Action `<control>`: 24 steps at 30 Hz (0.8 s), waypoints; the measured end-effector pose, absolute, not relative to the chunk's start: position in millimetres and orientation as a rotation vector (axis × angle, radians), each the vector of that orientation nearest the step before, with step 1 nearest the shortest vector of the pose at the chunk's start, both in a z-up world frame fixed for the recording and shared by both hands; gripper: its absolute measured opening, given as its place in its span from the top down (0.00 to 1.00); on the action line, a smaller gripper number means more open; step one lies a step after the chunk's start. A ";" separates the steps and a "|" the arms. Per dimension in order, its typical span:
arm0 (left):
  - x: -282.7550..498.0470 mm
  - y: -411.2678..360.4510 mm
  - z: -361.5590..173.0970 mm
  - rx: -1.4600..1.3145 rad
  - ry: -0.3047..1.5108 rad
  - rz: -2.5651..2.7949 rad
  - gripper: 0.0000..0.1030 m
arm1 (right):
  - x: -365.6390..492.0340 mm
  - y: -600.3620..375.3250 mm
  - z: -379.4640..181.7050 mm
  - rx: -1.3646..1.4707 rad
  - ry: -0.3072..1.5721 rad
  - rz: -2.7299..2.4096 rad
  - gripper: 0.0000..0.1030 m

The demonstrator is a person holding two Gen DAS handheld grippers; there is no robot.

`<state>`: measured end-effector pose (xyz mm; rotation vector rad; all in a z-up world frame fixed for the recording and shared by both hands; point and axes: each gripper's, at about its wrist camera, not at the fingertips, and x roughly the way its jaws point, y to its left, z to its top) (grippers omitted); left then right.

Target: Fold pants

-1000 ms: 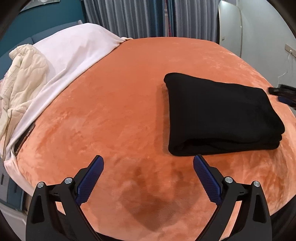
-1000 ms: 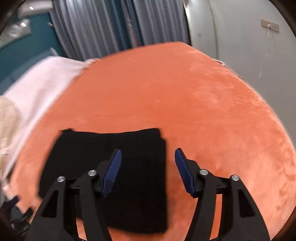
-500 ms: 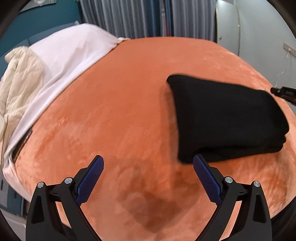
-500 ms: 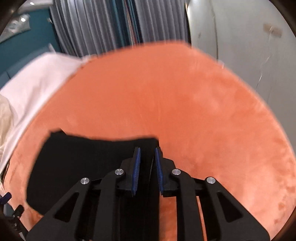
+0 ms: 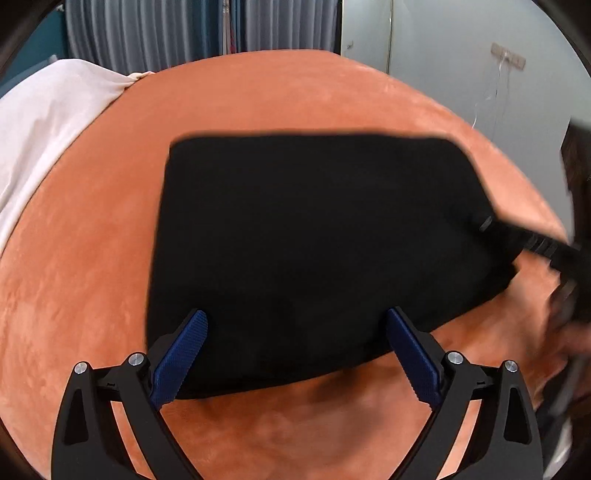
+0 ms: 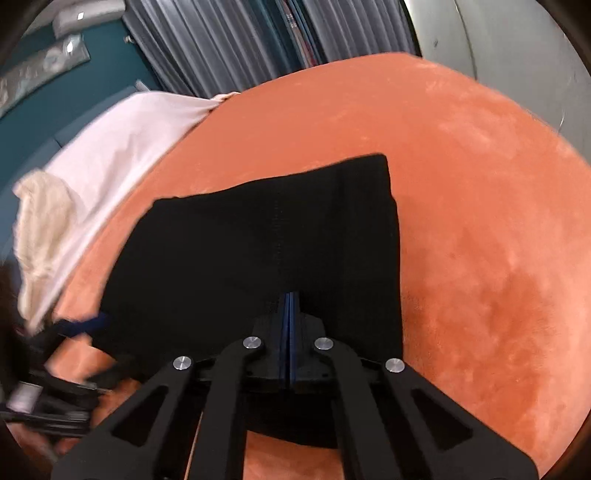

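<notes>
The black pants (image 5: 317, 243) lie folded into a thick flat pile on the orange bed (image 5: 92, 258), about in the middle of it. The left claw (image 5: 299, 354) is spread wide, with its two blue pads (image 5: 181, 354) over the near edge of the pants. It holds nothing. The right claw (image 6: 289, 310) is pinched tight on the pants, near the right end of the pile. Its blue pads press together with black cloth around them. A white sheet (image 6: 122, 155) and a cream blanket (image 6: 44, 218) lie along the far left edge of the bed. Grey curtains (image 5: 155, 33) hang behind the bed.
</notes>
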<state>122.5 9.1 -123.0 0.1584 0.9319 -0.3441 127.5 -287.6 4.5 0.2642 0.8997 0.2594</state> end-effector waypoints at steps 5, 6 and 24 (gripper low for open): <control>100.5 -7.2 -123.9 0.335 0.850 -0.274 0.06 | 123.2 -277.7 9.4 0.196 0.887 0.231 1.00; 96.3 -8.0 -119.8 0.341 0.842 -0.262 0.06 | 121.1 -273.4 18.6 0.212 0.886 0.223 1.00; 89.5 28.1 -82.2 0.269 0.869 -0.093 0.06 | 166.4 -272.7 40.9 0.194 0.868 0.099 0.89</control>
